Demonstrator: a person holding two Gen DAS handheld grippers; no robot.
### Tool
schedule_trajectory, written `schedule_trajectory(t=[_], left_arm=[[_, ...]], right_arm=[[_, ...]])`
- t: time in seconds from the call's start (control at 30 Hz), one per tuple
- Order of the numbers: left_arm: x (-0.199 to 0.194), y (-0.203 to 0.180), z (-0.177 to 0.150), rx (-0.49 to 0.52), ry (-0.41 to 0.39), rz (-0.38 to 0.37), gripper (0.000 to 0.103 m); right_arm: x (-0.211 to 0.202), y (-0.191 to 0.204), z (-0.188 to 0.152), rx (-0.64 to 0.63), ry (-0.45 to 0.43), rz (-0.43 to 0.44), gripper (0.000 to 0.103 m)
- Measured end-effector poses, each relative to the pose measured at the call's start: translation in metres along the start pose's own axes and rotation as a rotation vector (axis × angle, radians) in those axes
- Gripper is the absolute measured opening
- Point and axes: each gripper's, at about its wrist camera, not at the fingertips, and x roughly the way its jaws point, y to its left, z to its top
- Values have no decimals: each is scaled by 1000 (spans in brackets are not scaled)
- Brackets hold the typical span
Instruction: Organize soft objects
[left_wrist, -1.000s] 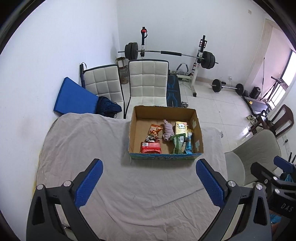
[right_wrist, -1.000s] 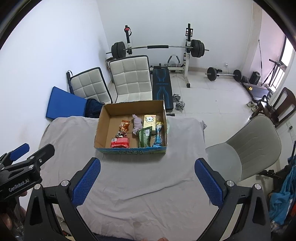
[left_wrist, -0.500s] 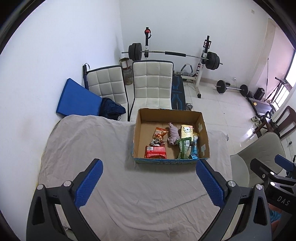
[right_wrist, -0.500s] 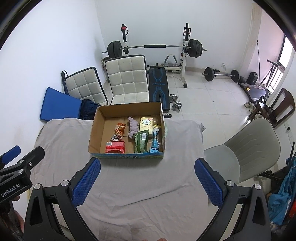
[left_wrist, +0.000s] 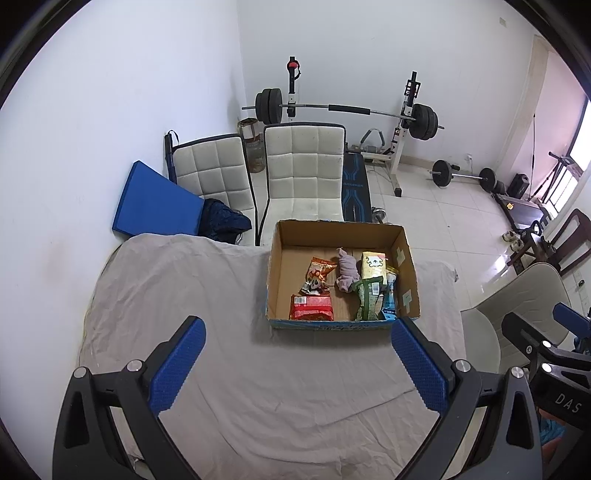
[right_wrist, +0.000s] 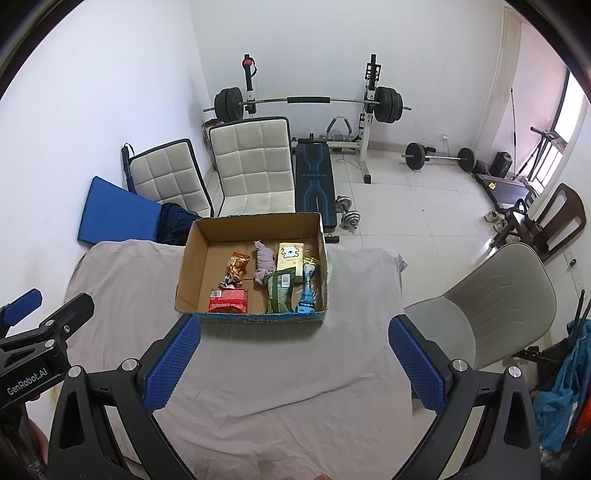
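Cardboard box (right_wrist: 251, 317), dumbbell (right_wrist: 347, 214) in right view only

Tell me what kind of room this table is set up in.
Most likely a spare room at home used as a gym: a loaded barbell rests on a bench-press rack behind the cloth-covered table, a dumbbell lies on the tiled floor, and padded chairs stand against the wall.
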Motion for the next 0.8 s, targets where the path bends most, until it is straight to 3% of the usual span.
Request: schedule_trajectory(t=[0.8], left_arm=[[-4,-8,1,27,-19,-4,103]], right_arm=[[-6,-3,-6,9,-11,-8,103]])
